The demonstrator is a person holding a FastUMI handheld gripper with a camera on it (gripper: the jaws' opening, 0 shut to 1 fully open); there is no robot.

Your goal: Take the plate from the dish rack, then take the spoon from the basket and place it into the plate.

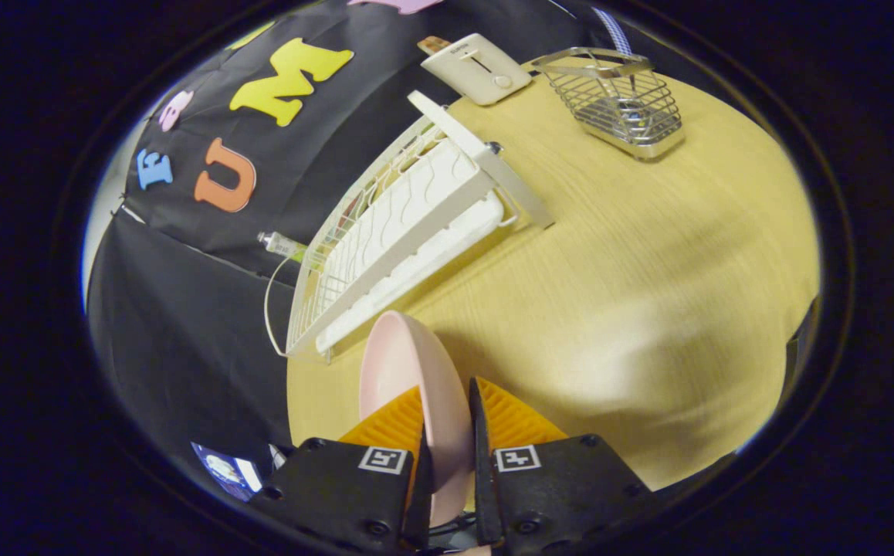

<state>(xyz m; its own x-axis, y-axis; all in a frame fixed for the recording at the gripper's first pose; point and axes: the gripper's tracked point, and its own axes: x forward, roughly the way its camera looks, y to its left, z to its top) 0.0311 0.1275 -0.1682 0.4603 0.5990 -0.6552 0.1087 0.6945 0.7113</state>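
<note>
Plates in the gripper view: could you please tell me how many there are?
1. The pink plate stands on edge between the fingers, both pressing on it, just clear of the dish rack. Parts of the rack are hidden, so more could sit there.

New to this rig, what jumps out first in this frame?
First the pink plate, held on edge between the fingers of the gripper, which is shut on its rim above the wooden table. Just beyond it lies the white dish rack, stretching away toward the booth wall. Farther off stand a wire basket and, beside it, a white toaster.
</note>
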